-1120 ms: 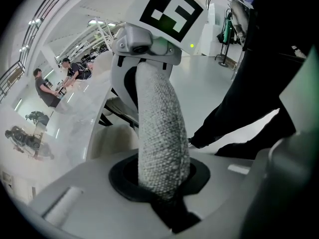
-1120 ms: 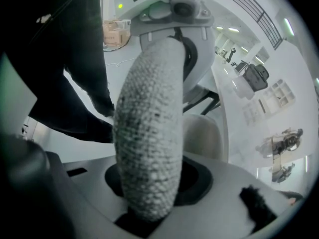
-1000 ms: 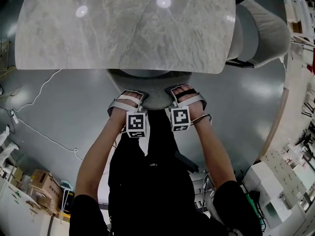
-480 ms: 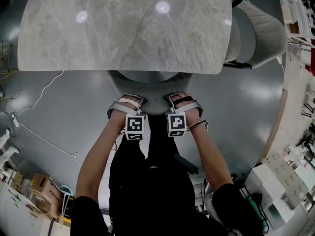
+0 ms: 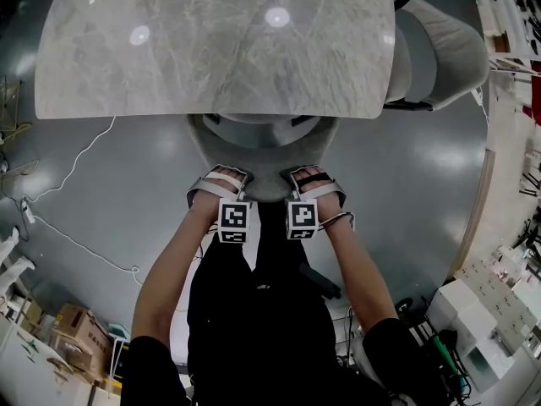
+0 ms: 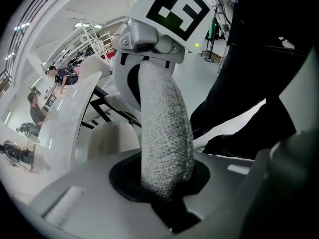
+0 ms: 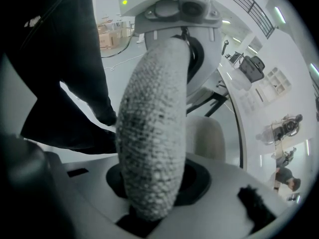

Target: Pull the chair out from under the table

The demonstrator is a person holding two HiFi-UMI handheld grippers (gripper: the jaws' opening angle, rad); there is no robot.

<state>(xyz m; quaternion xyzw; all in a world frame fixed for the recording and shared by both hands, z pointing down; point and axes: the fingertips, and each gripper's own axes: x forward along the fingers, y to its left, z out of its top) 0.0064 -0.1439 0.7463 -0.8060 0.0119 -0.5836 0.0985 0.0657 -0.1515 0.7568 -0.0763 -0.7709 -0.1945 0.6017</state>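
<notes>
Left gripper (image 5: 223, 176) and right gripper (image 5: 314, 176), side by side, each clamp narrowly on the nubbly back edge of the chair (image 5: 264, 146); that curved back runs crosswise, nearest the person; the chair faces away, seat partly beneath the marble table (image 5: 211, 49) beyond.

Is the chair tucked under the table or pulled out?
Partly out. In the head view the chair has its backrest and rear seat clear of the table edge, while the seat's front is hidden beneath it.
</notes>
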